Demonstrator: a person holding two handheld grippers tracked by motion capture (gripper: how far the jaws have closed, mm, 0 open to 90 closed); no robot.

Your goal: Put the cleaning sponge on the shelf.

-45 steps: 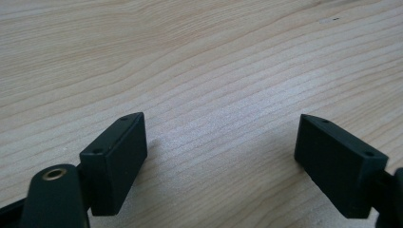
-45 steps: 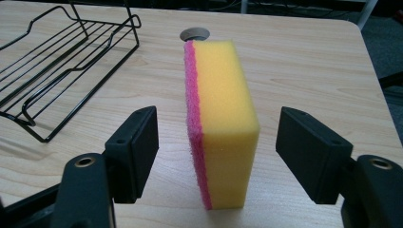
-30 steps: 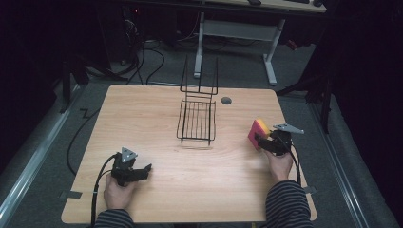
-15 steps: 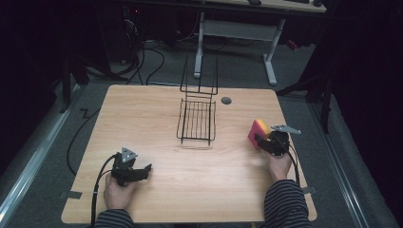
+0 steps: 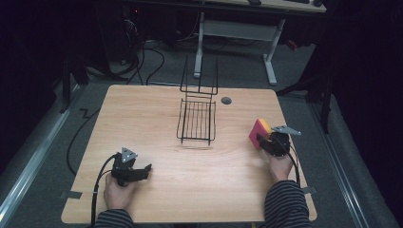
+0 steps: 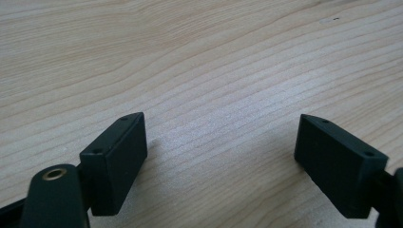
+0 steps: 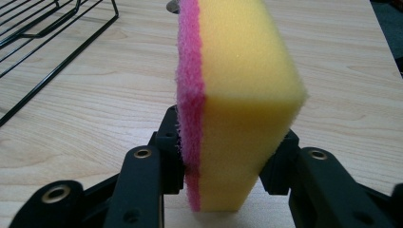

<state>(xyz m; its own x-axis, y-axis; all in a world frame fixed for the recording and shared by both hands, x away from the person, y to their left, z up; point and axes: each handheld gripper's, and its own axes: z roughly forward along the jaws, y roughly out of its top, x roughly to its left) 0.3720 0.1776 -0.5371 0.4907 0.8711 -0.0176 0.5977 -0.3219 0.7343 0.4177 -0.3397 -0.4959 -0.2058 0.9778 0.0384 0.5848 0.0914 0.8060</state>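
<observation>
Right of the wire rack (image 5: 196,121), the right gripper (image 7: 225,156) pinches the sponge (image 7: 237,90) low (it could squash and slip); the left gripper (image 6: 228,147), nearer the person, gapes empty.

Yellow sponge (image 7: 247,95) with pink scouring face; black wire rack (image 5: 196,121); pale wood-grain tabletop (image 5: 142,109); black tongs (image 6: 223,161); striped sleeves (image 5: 285,206).

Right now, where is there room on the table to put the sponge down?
Bare wood lies left of the black wire rack, and in the wide stretch between the left gripper and the right gripper, which is holding the pink and yellow sponge. It is crowded only at the rack.
</observation>
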